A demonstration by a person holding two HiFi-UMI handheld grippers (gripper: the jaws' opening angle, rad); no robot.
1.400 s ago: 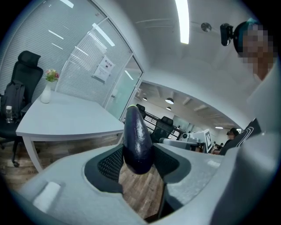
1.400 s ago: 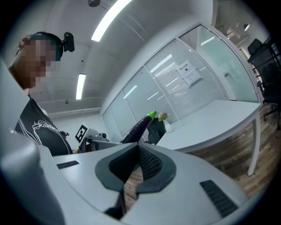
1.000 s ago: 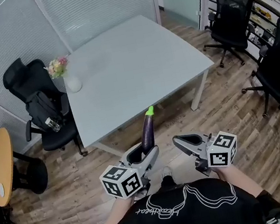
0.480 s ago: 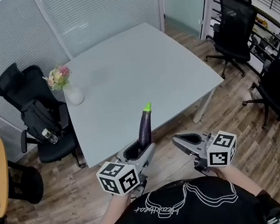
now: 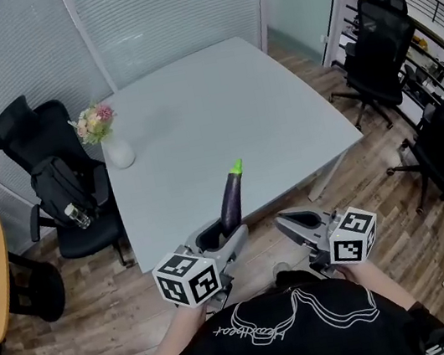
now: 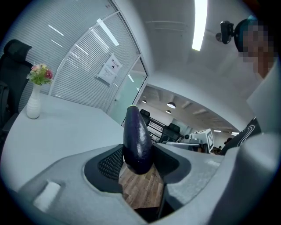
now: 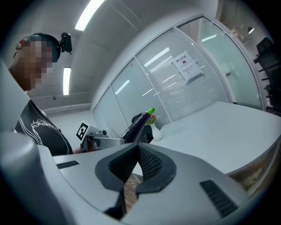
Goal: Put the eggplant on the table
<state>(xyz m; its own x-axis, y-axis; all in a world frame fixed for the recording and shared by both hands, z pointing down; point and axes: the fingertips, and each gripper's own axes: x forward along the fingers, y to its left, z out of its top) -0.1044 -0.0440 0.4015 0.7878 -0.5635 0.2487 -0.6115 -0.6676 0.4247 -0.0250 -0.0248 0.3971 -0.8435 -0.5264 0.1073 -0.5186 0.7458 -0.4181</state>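
Carry step in hand: the left gripper [image 5: 218,239] is clamped on the lower end of the upright eggplant [image 5: 231,199] just short of the near edge of the table [image 5: 219,113], the right gripper [image 5: 292,225] is closed and empty, and the next move likely calls for advancing over the table, lowering and releasing.

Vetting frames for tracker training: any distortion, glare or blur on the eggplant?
Head view: sharp, evenly lit, edges bent; dark purple eggplant with green stem crisp. Left gripper view: heavy fisheye, dark corners, long white ceiling light strip blown out, eggplant sharp. Right gripper view: same fisheye, no visible blur.
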